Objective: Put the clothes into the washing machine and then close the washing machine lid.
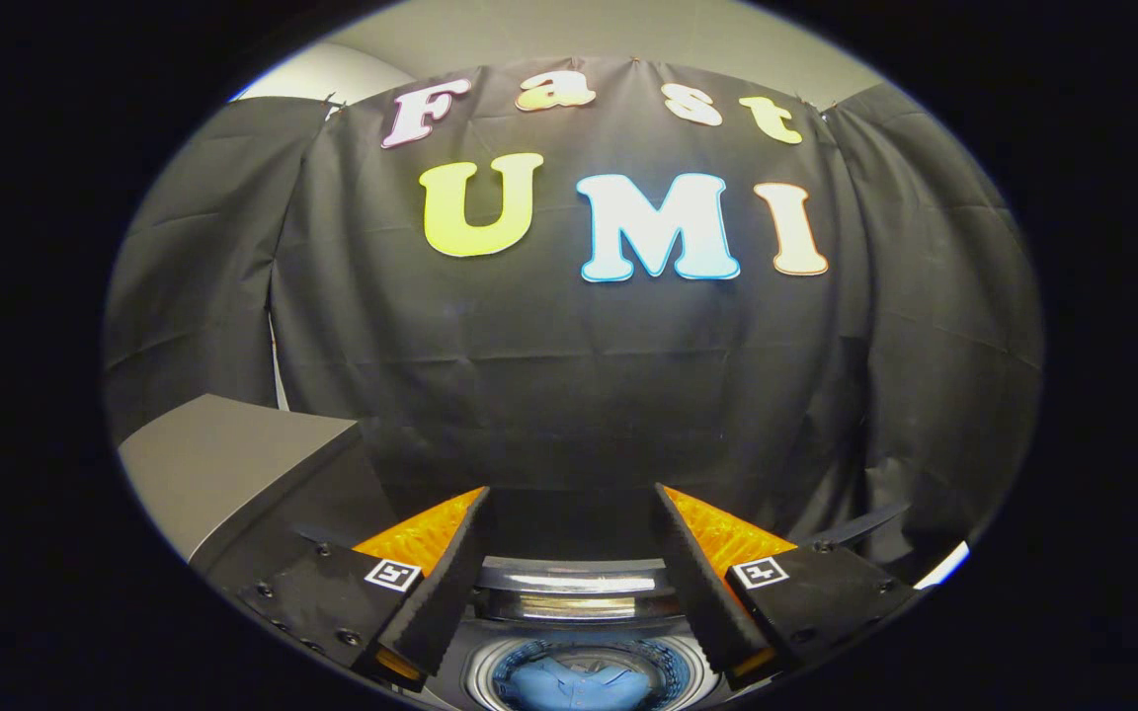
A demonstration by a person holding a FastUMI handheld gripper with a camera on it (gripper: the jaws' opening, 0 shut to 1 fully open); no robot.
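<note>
Gripper [569, 538] fingers spread apart, grasping nothing.
Below them: round washing machine drum opening [574, 664] containing crumpled blue cloth garment [569, 683]; grey flat-topped cabinet [223, 459] alongside.

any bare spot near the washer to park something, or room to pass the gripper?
Bare patch: the grey flat top left of the gripper, against the black cloth wall. Open passage between the open fingers, down toward the washing machine drum. Crowded: the drum itself, where blue clothes lie.
</note>
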